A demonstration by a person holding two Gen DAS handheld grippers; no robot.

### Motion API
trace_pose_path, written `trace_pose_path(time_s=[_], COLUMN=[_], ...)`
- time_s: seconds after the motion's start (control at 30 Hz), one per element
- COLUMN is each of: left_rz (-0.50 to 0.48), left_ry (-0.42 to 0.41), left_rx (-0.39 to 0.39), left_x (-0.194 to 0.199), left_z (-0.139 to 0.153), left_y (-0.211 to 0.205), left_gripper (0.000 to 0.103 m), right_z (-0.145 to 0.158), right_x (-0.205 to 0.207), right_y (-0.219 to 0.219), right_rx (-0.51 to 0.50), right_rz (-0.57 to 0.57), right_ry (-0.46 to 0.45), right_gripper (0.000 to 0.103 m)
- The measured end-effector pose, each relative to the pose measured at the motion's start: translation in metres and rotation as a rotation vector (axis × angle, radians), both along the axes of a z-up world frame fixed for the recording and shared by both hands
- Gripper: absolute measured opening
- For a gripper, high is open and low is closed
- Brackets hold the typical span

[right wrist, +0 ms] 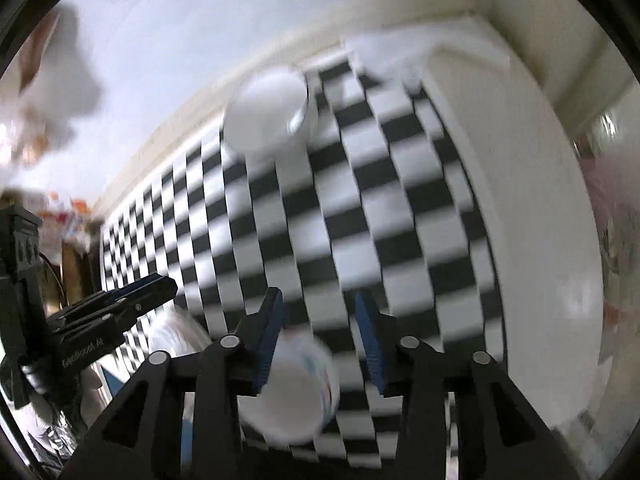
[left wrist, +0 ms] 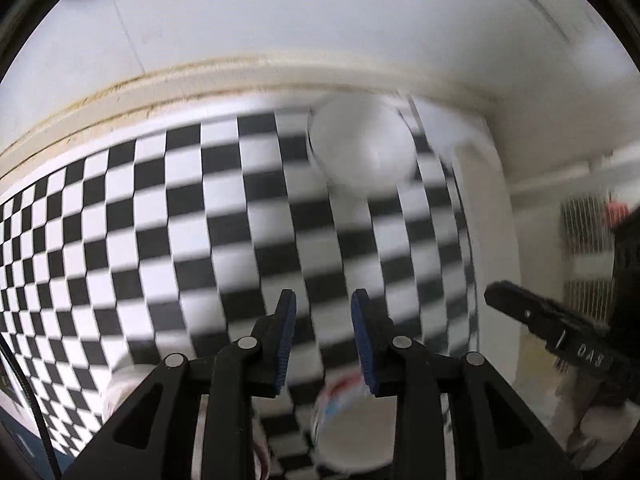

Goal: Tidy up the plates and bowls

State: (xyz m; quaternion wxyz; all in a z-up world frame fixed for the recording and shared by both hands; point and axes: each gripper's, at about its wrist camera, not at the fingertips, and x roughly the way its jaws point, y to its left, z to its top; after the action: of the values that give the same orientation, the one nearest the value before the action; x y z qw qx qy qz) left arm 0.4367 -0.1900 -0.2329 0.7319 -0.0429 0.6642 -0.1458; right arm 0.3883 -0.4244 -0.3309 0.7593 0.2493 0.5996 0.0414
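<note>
Bowls sit on a black-and-white checkered cloth (left wrist: 180,220) that covers the counter (right wrist: 540,208). One plain white bowl (left wrist: 362,146) stands at the far edge of the cloth near the wall trim; the right wrist view shows it as well (right wrist: 266,114), upright and blurred. A second bowl (right wrist: 298,392), white inside with red and blue marks on its outer wall, lies close under the right tongs (right wrist: 320,328). It is below and behind the blue pads (right wrist: 370,340), not pinched by them; the left pad overlaps its rim in the picture, and contact cannot be told. Right tongs stand released, a clear gap between the pads, nothing gripped.

Left tongs (left wrist: 324,328) also show a gap between their blue pads (left wrist: 286,340), with only checkered cloth visible in it. Released, nothing held. The patterned bowl (left wrist: 344,420) shows low in the left wrist view, beneath the tongs and partly hidden by the frame.

Each view catches the other tool at its side edge: the right one at the right of the left view (left wrist: 552,332), the left one at the left of the right view (right wrist: 108,308). Both views are motion-blurred. White counter surface is bare beside the right edge of the cloth.
</note>
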Motion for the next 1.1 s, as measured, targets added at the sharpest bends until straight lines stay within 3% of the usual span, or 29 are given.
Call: trace_pose_path(time_s=[0.2, 0.37, 0.47, 0.5, 0.53, 0.57, 0.87, 1.1], left_rz=[0.051, 0.066, 0.059, 0.055, 0.05, 0.046, 0.02, -0.001], left_ry=[0.09, 0.181, 0.177, 0.17, 0.163, 0.156, 0.096, 0.017], left_rx=[-0.025, -0.055, -0.047, -0.043, -0.036, -0.032, 0.002, -0.007], left_x=[0.078, 0.107, 0.114, 0.114, 0.115, 0.115, 0.101, 0.07], left_z=[-0.041, -0.08, -0.093, -0.094, -0.095, -0.095, -0.075, -0.031], left_y=[-0.014, -0.026, -0.031, -0.033, -0.034, -0.035, -0.038, -0.031], left_gripper=[0.026, 0.026, 0.025, 0.025, 0.024, 0.024, 0.024, 0.024], right_z=[-0.021, -0.059, -0.082, -0.087, -0.092, -0.096, -0.088, -0.049], right_x=[0.094, 0.147, 0.167, 0.17, 0.172, 0.174, 0.165, 0.135], right_y=[-0.013, -0.007, -0.003, -0.002, -0.001, 0.001, 0.018, 0.028], right_rx=[0.068, 0.092, 0.093, 0.095, 0.092, 0.086, 0.013, 0.002], right_rz=[-0.016, -0.012, -0.009, -0.008, -0.007, -0.005, 0.043, 0.057], right_ry=[0.018, 0.086, 0.132, 0.138, 0.147, 0.153, 0.117, 0.043], right_gripper=[0.042, 0.042, 0.041, 0.037, 0.022, 0.014, 0.014, 0.014])
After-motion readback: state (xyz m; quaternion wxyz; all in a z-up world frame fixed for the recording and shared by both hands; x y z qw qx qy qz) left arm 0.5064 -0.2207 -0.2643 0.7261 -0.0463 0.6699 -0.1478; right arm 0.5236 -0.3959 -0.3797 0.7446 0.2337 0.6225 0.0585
